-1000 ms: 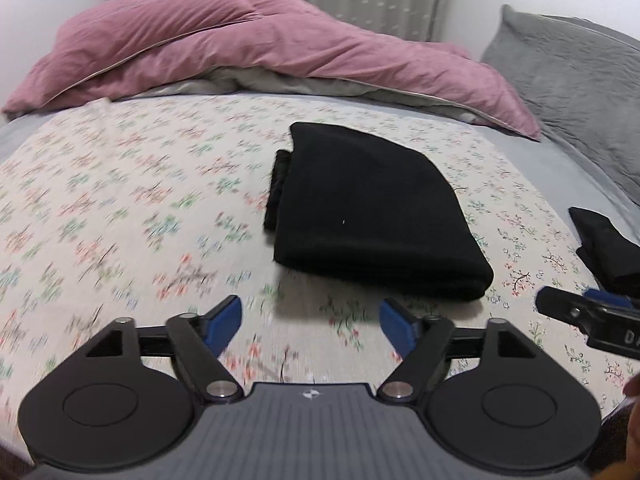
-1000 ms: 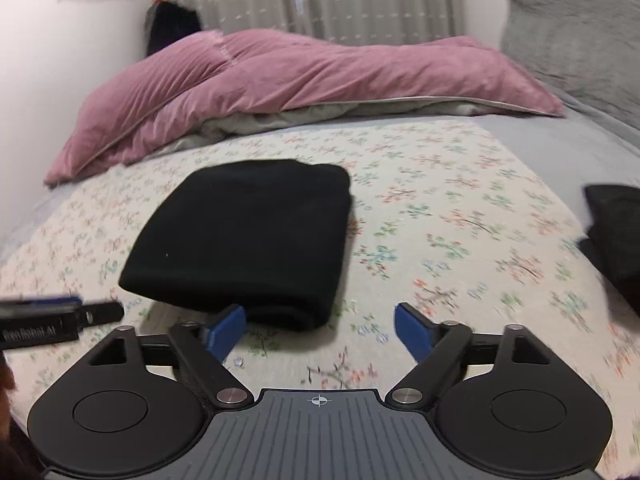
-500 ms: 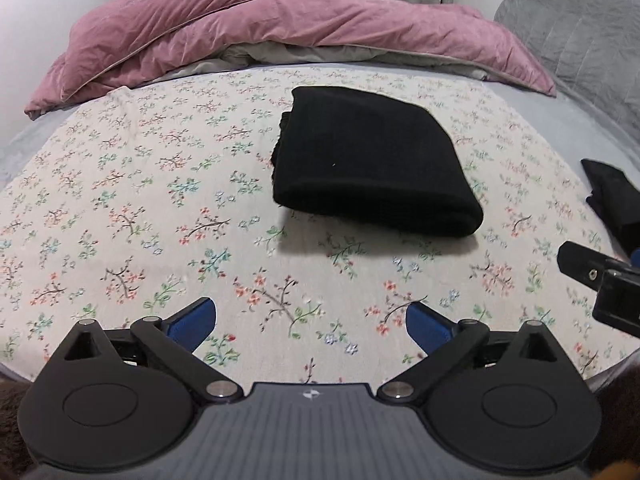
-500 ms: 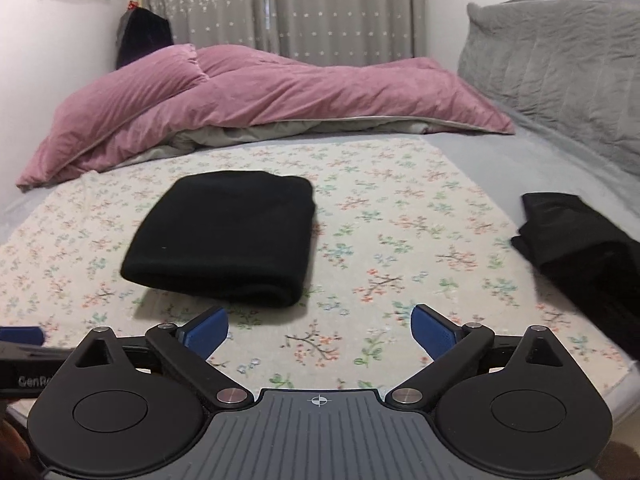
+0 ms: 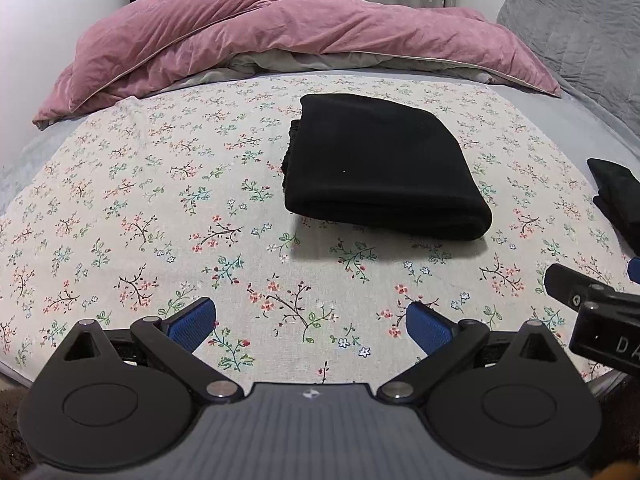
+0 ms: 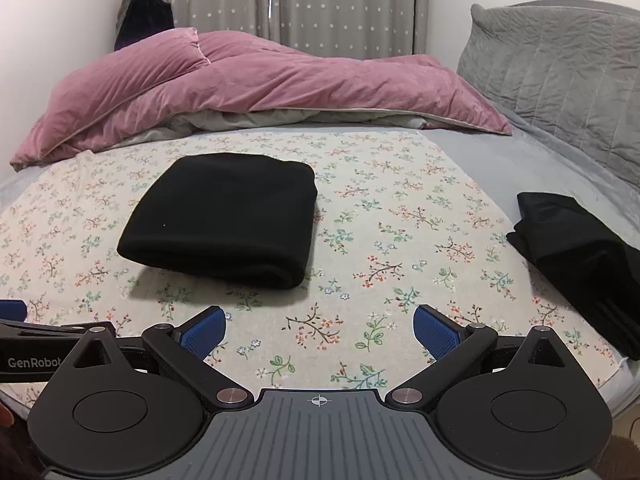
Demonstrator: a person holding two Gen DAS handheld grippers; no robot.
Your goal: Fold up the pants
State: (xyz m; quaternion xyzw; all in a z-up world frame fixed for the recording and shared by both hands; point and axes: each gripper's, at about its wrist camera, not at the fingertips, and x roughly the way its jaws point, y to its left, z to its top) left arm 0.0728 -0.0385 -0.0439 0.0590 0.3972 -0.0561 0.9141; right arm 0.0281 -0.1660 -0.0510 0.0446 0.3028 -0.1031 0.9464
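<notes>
So the black pants (image 5: 380, 168) were basically done at this point: folded into a neat, thick rectangle lying flat on the floral sheet (image 5: 120, 216), roughly mid-bed, closer to the pink duvet (image 5: 280, 32) at the far edge than to the near edge where the grippers were. As far as I could tell nothing was left to fold on that pair. A second dark garment (image 6: 576, 256) lay at the right edge of the bed, loosely bunched, so my guess was that it was next, though I couldn't tell what it was.

Left gripper (image 5: 310, 320) had its jaws spread wide with only sheet between them, not touching anything. Right gripper (image 6: 320, 328) was the same: wide apart, empty.

Compared with a second earlier, both grippers had backed away from the pants toward the near edge, so the bundle looked farther off in both views. The right gripper's jaws had also opened a bit more, with nothing between them.
</notes>
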